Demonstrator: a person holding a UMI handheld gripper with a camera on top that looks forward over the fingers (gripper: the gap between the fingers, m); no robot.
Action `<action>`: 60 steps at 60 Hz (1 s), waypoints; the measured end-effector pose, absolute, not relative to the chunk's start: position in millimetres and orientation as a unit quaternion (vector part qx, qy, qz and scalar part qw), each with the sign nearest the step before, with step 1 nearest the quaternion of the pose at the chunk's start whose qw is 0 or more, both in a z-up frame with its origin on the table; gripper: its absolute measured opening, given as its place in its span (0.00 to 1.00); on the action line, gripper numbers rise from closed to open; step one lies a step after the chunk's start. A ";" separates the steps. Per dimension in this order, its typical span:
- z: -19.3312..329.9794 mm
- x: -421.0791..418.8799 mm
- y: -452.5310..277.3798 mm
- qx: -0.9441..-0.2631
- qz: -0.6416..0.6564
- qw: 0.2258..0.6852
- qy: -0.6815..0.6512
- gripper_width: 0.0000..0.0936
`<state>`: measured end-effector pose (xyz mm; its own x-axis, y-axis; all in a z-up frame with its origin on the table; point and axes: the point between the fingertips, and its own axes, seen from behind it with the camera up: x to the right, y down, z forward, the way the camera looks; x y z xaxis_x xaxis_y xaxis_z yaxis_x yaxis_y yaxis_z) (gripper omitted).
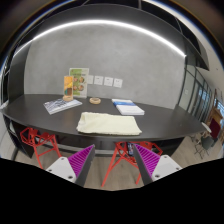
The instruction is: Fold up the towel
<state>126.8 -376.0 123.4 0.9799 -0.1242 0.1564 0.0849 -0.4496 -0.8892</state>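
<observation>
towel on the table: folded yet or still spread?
Spread: the towel lies flat as one wide sheet on the table, no doubled layer visible. The open gripper hangs short of it.

Dark long table [60, 122] across middle of frame. Grey wall [120, 55] behind it, row of small white sheets [103, 80] pinned near centre. Bright strip light [100, 25] arcing across top. Red stools [38, 142] under table at lower left, another red stool [122, 152] lower centre. Yellow-green upright sign [76, 82] on tabletop, left of centre. Glazed panels [203, 95] at right edge. Light floor [105, 170] at bottom centre.
</observation>
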 end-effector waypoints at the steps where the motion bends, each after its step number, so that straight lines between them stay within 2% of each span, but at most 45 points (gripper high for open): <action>1: 122.8 124.5 -374.9 -0.846 -0.096 0.525 0.011 0.85; 8: 115.4 114.1 -350.9 -0.849 -0.076 0.523 -0.004 0.85; 29: 74.9 36.6 -194.3 -0.854 0.022 0.511 -0.096 0.85; 42: 33.7 -2.7 -114.0 -0.857 0.039 0.495 -0.139 0.84; 54: -6.9 3.0 -71.2 -0.868 0.024 0.480 -0.124 0.81; 55: -9.6 3.0 -69.8 -0.869 0.023 0.478 -0.124 0.85; 56: -7.5 0.6 -66.8 -0.866 0.030 0.485 -0.122 0.79; 57: -8.3 1.0 -65.4 -0.865 0.032 0.486 -0.119 0.82; 58: -8.7 1.0 -64.9 -0.866 0.036 0.485 -0.118 0.72; 59: -8.9 1.3 -64.5 -0.866 0.038 0.485 -0.116 0.73; 60: -8.7 2.9 -64.3 -0.866 0.038 0.485 -0.113 0.66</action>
<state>2.9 -64.3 -8.7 0.9715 0.2327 0.0445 0.1595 -0.5037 -0.8491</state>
